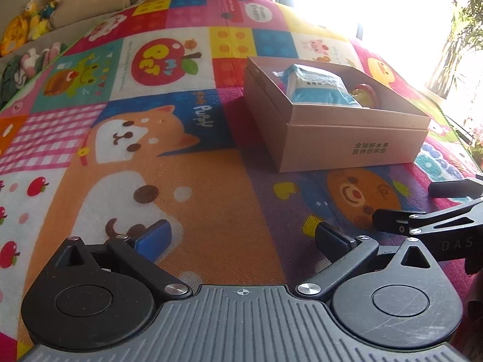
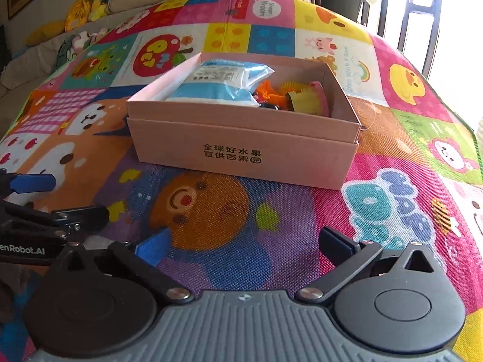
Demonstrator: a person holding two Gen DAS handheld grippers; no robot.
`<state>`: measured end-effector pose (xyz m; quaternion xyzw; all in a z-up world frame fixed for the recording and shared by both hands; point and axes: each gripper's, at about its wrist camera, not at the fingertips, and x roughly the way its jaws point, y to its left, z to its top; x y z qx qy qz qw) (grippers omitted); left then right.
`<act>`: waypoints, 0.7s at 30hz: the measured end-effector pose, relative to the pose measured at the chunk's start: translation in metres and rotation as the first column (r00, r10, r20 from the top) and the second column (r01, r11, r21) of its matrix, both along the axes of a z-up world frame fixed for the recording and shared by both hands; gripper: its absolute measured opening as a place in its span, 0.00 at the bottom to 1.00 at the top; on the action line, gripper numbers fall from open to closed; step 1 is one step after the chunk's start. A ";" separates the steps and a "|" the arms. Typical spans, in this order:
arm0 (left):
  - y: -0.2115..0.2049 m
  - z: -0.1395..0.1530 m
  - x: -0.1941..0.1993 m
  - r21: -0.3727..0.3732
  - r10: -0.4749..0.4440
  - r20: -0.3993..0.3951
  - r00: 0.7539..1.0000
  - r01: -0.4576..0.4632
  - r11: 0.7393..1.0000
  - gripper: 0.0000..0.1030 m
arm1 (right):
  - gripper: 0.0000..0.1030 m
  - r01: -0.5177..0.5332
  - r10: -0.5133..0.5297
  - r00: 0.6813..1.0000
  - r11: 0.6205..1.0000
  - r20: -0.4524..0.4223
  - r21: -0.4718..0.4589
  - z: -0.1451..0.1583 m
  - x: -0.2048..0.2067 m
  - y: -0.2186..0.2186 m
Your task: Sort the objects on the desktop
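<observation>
we judge the sorting nearly done: the blue-and-white plastic pouch (image 2: 217,86) and orange and yellow toys (image 2: 286,93) lie inside the open brown cardboard box (image 2: 241,147); our left gripper (image 1: 241,235) and right gripper (image 2: 244,244) gape empty above the bare patchwork play mat (image 2: 211,211).

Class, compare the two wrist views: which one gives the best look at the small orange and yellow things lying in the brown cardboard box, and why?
The right wrist view: it looks over the brown cardboard box's low front wall, so the small orange and yellow things show beside the blue-and-white plastic packet. In the left wrist view the packet hides them; only a round yellow-and-red bit shows.
</observation>
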<state>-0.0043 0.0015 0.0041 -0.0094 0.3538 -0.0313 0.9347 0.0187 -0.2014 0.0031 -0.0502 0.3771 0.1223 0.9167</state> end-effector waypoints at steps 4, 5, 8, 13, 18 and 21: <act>0.000 -0.001 0.000 0.002 0.000 0.002 1.000 0.000 1.000 1.00 | 1.00 0.017 -0.017 1.000 1.000 0.005 0.006 -0.001 0.005 0.000; 0.001 0.000 0.000 0.000 0.000 0.002 1.000 0.000 1.000 1.00 | 1.00 0.017 -0.017 1.000 1.000 0.006 0.008 -0.001 0.005 0.000; 0.001 0.000 0.000 -0.003 0.000 0.004 1.000 0.000 1.000 1.00 | 1.00 0.013 -0.014 1.000 1.000 0.008 0.022 -0.002 0.004 -0.003; 0.001 0.000 -0.001 -0.005 0.000 0.005 1.000 0.000 1.000 1.00 | 1.00 0.018 -0.018 1.000 1.000 0.012 0.023 -0.002 0.003 -0.002; 0.001 0.000 -0.001 -0.007 0.000 0.006 1.000 0.000 1.000 1.00 | 1.00 0.018 -0.020 0.999 0.999 0.040 0.029 -0.004 -0.001 -0.003; 0.002 0.000 -0.001 -0.004 0.000 0.006 1.000 0.000 1.000 1.00 | 1.00 0.022 -0.024 0.998 0.999 0.062 0.035 -0.006 -0.003 -0.004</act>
